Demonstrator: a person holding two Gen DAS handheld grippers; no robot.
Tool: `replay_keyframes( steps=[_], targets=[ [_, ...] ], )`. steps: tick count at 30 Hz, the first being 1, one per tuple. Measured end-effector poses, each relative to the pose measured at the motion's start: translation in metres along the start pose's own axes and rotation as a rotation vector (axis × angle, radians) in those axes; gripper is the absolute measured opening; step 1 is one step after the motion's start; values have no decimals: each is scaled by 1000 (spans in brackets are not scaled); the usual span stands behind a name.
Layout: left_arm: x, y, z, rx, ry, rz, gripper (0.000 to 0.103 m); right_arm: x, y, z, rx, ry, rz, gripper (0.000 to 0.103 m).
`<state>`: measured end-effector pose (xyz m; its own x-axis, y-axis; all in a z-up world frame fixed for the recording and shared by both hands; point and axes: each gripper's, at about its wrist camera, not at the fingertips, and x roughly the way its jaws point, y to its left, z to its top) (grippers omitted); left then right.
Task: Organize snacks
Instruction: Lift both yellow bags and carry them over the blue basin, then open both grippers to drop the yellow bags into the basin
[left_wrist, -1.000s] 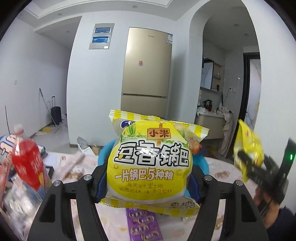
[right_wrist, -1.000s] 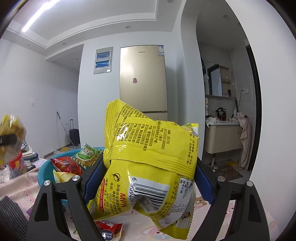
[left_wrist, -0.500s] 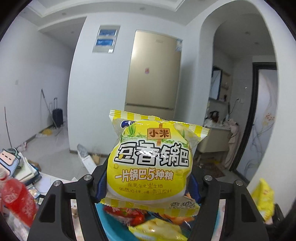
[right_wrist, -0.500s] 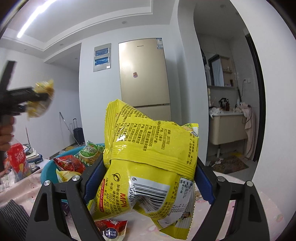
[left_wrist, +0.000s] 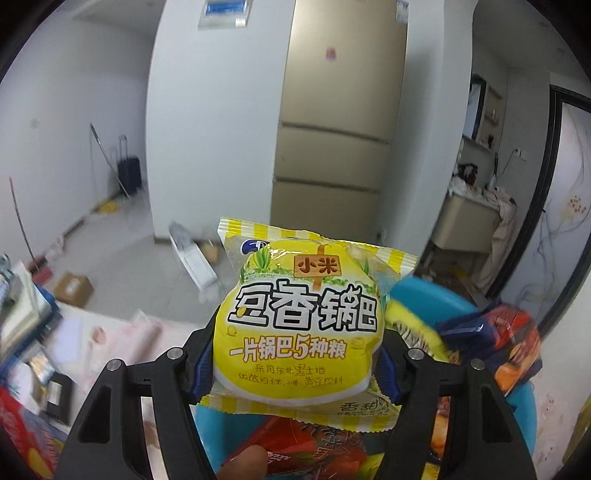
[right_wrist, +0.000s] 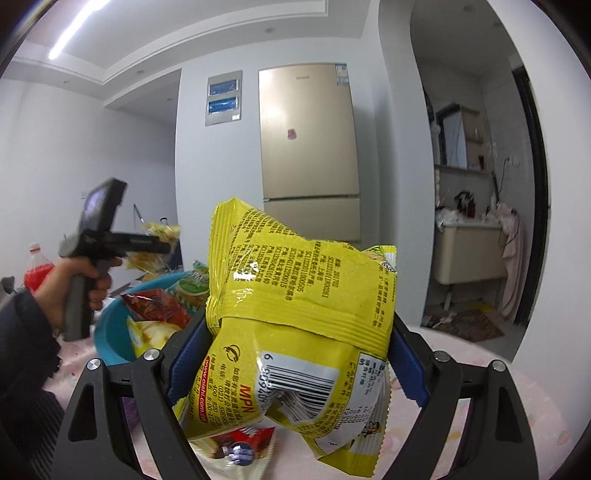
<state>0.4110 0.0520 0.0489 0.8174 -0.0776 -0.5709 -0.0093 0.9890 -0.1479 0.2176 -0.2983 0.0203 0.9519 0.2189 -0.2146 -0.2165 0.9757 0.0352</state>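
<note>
Now my left claw (left_wrist: 297, 365), holding its yellow snack bag (left_wrist: 299, 325), has swung over the blue bowl (left_wrist: 424, 295); bowl sits lower right of frame; right claw (right_wrist: 295, 365) holds another yellow bag (right_wrist: 295, 314).

A puffed yellow snack bag (left_wrist: 299, 325) with bold Chinese lettering stands upright, front face showing, pinched at both sides above a blue basin (left_wrist: 428, 295). The basin holds red and yellow packets, from its 3 o'clock edge inward. A second yellow bag (right_wrist: 295, 317), crumpled, barcode side out, is pinched at 3 and 9 o'clock.
</note>
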Motion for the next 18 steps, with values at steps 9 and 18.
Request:
replay_keyframes(
  steps=[9, 18],
  targets=[
    [-6, -2, -2, -4, -8, -86, 103, 4, 12, 0, -22, 33, 49, 86],
    [-47, 3, 11, -16, -70, -142, 103, 10, 43, 48, -95, 11, 98, 88]
  ],
)
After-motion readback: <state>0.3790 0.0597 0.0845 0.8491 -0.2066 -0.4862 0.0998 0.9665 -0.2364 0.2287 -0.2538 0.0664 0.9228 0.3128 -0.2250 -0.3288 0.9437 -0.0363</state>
